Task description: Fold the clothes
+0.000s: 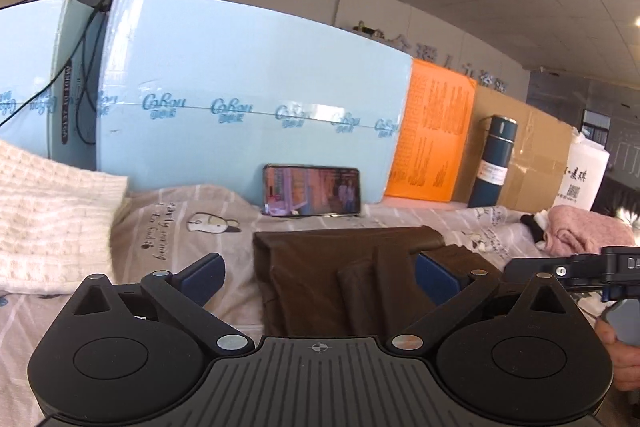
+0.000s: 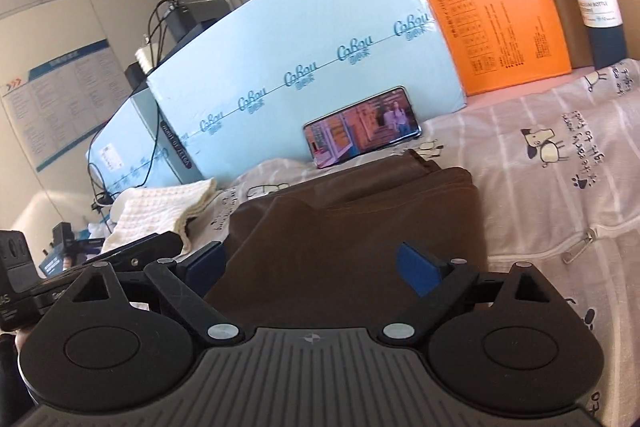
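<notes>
A folded brown garment (image 1: 344, 263) lies on the printed bed sheet (image 1: 180, 227); it also shows in the right wrist view (image 2: 352, 223). My left gripper (image 1: 320, 275) is open, its blue-padded fingers (image 1: 204, 277) spread on either side of the garment's near edge, holding nothing. My right gripper (image 2: 316, 267) is open over the near part of the brown garment, empty. Part of the right gripper shows at the right of the left wrist view (image 1: 580, 271), part of the left one at the left of the right wrist view (image 2: 60, 279).
A cream knitted cloth (image 1: 48, 211) lies at left, a pink garment (image 1: 584, 231) at right. A phone (image 1: 312, 191) playing video leans on a light blue box (image 1: 248, 99). An orange sheet (image 1: 432, 139), a dark blue flask (image 1: 494, 163) and cardboard (image 1: 532, 163) stand behind.
</notes>
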Tool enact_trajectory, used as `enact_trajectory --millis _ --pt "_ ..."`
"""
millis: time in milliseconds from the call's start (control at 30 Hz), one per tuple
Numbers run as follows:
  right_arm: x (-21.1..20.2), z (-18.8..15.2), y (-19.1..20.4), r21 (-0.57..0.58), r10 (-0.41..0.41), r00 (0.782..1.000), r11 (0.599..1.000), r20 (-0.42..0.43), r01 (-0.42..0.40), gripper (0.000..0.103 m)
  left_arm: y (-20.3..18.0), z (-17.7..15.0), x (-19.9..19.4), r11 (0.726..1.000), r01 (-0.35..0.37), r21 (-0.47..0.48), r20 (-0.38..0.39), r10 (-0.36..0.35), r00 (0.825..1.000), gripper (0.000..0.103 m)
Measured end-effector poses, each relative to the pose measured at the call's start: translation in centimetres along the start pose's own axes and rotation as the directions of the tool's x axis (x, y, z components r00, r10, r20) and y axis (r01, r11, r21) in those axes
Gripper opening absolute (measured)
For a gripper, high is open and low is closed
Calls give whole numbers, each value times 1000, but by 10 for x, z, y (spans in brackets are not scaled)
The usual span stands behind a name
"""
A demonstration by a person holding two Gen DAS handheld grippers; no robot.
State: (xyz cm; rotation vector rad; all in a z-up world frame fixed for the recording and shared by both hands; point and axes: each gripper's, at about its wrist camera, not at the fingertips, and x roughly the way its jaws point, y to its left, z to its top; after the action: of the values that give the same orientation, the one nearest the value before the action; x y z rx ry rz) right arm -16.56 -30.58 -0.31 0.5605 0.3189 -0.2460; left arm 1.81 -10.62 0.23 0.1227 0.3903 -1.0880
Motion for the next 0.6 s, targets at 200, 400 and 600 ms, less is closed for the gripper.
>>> enact_trajectory --millis 200,400,600 --pt "-5 -1 -13 13 -72 995 997 67 72 97 -16 -10 38 992 -52 115 -189 73 979 103" --pt "-4 2 -38 95 -232 970 970 73 224 98 18 -7 30 989 32 -141 -186 -58 981 103" --pt "-1 3 -60 236 -196 980 952 -10 193 98 58 -13 30 885 90 -457 -203 -202 958 103"
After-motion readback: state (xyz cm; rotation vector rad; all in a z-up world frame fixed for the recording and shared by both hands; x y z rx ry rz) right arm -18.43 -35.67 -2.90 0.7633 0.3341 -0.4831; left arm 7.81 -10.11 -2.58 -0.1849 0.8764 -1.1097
